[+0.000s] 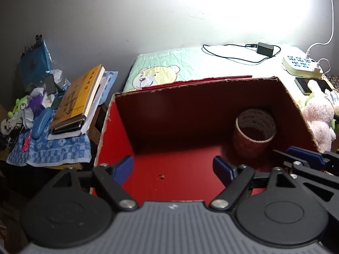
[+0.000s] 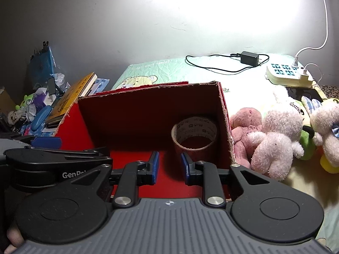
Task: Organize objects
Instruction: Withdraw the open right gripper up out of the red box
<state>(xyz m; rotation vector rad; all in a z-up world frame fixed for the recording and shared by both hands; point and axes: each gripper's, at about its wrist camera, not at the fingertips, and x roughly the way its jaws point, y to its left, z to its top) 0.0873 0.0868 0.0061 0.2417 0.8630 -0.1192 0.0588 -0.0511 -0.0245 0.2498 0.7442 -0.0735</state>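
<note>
backing both grippers clear of the box (image 1: 211, 105) looks like the step: left gripper (image 1: 173, 169) spread wide and empty, right gripper (image 2: 168, 165) slightly apart, empty. tape (image 2: 193, 135) sits just ahead of the right one, by the box's right wall. lift over the rim; toys (image 2: 275, 139) crowd the right.

White lettering "GenRo", cut off by a linkage, stands on the black side of the left gripper (image 2: 44, 141) at nine o'clock in the right wrist view. Print on the tape roll (image 2: 194, 134) and the yellow book (image 1: 77, 97) cover is too small to read.
</note>
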